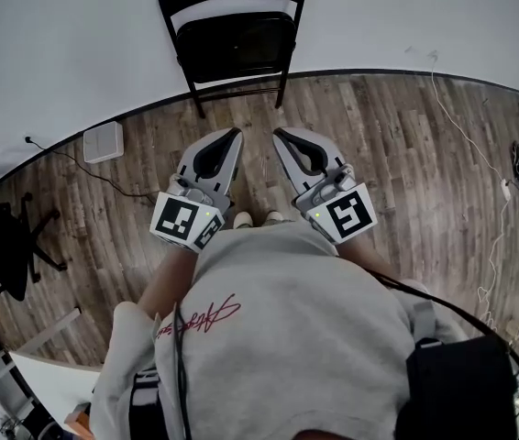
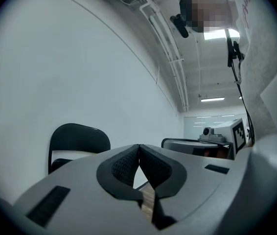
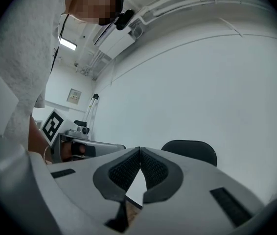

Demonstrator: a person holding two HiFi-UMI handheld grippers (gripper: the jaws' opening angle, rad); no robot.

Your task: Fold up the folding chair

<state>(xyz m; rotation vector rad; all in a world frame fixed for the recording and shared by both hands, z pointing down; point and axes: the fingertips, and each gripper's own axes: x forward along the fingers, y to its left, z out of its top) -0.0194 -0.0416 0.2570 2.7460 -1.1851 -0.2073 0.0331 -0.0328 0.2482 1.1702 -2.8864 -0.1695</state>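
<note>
A black folding chair (image 1: pixel 234 39) stands against the white wall at the far edge of the wood floor, its backrest up and its seat panel facing me. Well short of it, my left gripper (image 1: pixel 235 134) and right gripper (image 1: pixel 278 134) are held side by side above the floor, both pointing at the chair and not touching it. Both are shut, pads pressed together with nothing between them. In the left gripper view the chair's backrest (image 2: pixel 78 136) shows beyond the shut left gripper (image 2: pixel 139 146). In the right gripper view the backrest (image 3: pixel 190 150) rises behind the right gripper (image 3: pixel 140 150).
A white box (image 1: pixel 103 141) with a thin cable lies on the floor left of the chair. A black office chair (image 1: pixel 1 246) stands at the far left. Loose cables (image 1: pixel 500 200) run along the right side. The person's shoe tips (image 1: pixel 255 218) show below the grippers.
</note>
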